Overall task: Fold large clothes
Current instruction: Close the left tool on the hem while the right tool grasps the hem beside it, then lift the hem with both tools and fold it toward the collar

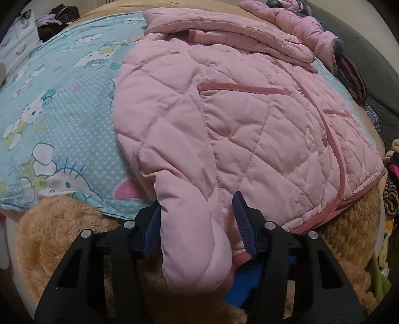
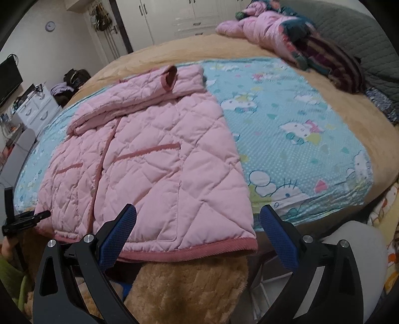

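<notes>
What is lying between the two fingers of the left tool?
In the left wrist view, the pink sleeve of the quilted jacket lies between the fingers of the left tool. The sleeve fills the gap; its cuff hangs toward the camera.

no readable text, label, brand or number shows in either view, only cartoon prints.

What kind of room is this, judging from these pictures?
Most likely a home bedroom: a large bed with a cartoon-print sheet, white wardrobe doors behind it, and a small white drawer unit beside it.
</notes>
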